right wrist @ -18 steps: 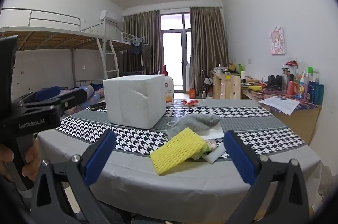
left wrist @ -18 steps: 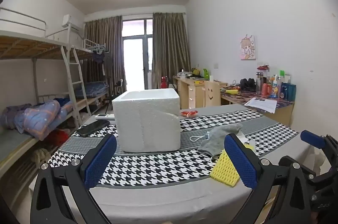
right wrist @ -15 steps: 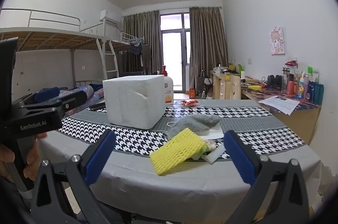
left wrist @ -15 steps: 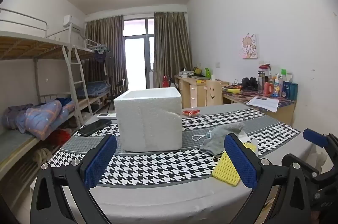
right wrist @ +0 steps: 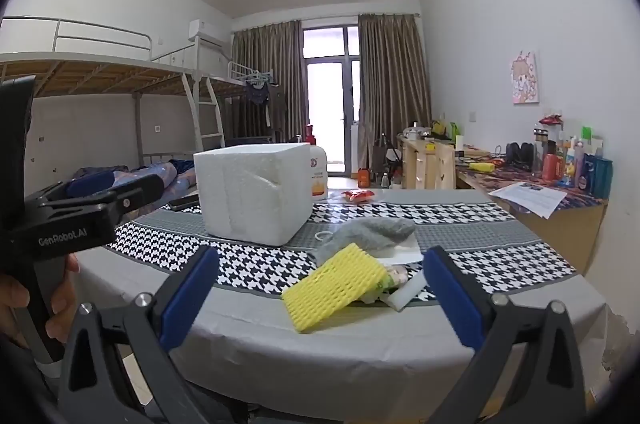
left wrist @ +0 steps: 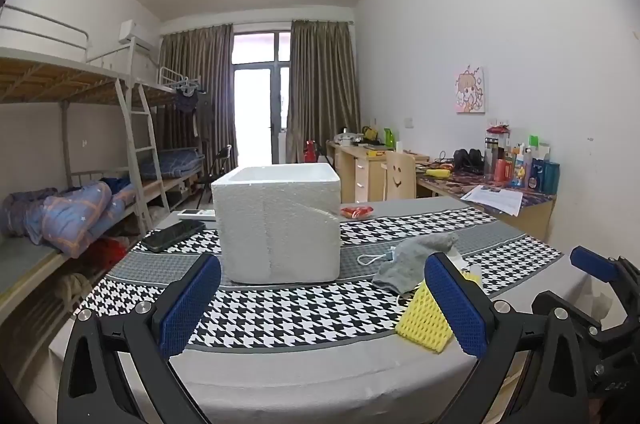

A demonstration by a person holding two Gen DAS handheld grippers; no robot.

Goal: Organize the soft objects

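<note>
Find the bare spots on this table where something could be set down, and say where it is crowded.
Free: the cloth between the foam box and the near table edge, and the far right stretch beyond the grey rag. Crowded: around the yellow sponge, rag and mask.

Phone (left wrist: pixel 173 235) lies on the table (left wrist: pixel 280 368) beyond the left finger, remote (left wrist: pixel 196 212) just behind it. Red snack packet (left wrist: pixel 357 211) sits far ahead between the fingers, toward the right one. Bottle (right wrist: pixel 318 173) stands far ahead between the fingers. Bunk bed (left wrist: pixel 60 128) with ladder (left wrist: pixel 140 148) is left of the left finger. Desk (left wrist: pixel 492 184) with bottles, papers (left wrist: pixel 494 198) and chair (left wrist: pixel 400 174) is beyond the right finger. Curtains (left wrist: pixel 320 92) hang straight ahead.
</note>
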